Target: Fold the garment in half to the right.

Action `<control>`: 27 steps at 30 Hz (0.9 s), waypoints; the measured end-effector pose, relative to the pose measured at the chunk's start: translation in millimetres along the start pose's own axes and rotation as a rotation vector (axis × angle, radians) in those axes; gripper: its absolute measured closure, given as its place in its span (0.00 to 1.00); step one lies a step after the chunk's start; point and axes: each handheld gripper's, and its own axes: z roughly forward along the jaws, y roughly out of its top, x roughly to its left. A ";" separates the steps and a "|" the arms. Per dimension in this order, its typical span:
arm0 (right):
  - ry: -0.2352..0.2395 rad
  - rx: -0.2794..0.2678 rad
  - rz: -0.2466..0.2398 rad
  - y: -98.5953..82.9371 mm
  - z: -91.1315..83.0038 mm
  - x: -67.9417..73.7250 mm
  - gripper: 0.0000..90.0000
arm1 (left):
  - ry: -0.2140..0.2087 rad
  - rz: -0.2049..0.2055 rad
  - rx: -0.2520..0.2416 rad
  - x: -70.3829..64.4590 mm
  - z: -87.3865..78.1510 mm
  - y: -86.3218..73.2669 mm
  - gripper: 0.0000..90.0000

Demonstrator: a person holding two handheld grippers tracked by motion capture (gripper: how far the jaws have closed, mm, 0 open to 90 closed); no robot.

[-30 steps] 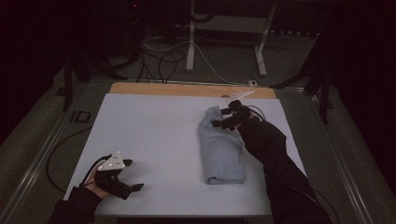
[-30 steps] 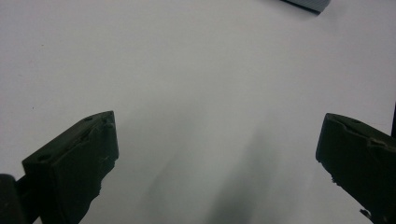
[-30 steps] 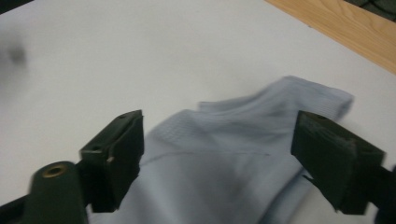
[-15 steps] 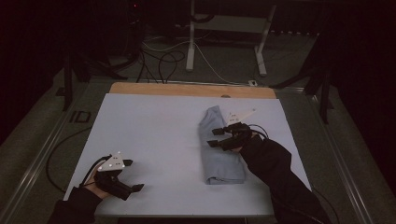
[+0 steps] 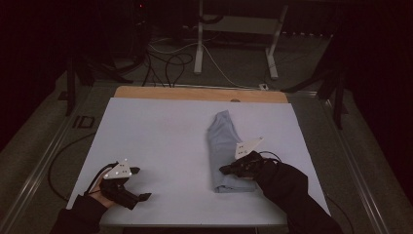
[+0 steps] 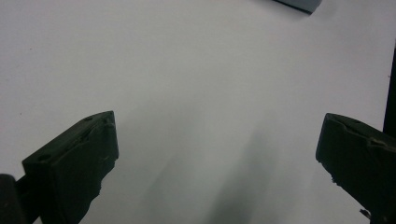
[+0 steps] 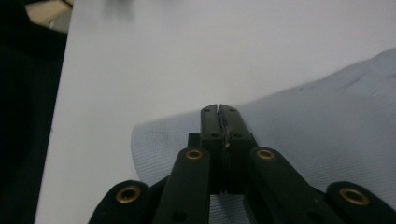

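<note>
While jaws pressed together, right tool (image 7: 218,109) above folded cloth's (image 7: 327,121) near edge.

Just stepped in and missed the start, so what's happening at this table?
A person is working at a white table with a handheld gripper in each hand. The right gripper hangs over the near end of a folded light-blue cloth, its jaws pressed together with no fabric visibly caught between them. The left gripper sits apart at the near left of the table, jaws wide open over bare surface, holding nothing.
</note>
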 end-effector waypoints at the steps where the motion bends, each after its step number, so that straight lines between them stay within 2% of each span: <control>1: 0.007 0.003 0.001 -1.5 1.3 -0.9 1.00 | 0.000 0.004 0.003 0.1 -0.1 -0.2 0.00; 9: 0.066 0.080 0.000 -17.7 16.0 -1.1 1.00 | -0.003 0.005 0.004 0.4 -0.6 -0.7 0.00; 12: 0.078 0.071 0.010 -23.4 15.7 -0.6 1.00 | -0.003 0.007 0.006 0.5 -0.5 -0.7 0.00; 20: 0.119 0.078 -0.027 -27.8 13.0 8.9 1.00 | -0.003 0.006 0.006 0.5 -0.3 -0.3 0.00; 27: 0.140 0.078 -0.024 -30.8 12.1 11.3 1.00 | -0.005 0.007 0.008 -0.1 0.2 -0.6 0.00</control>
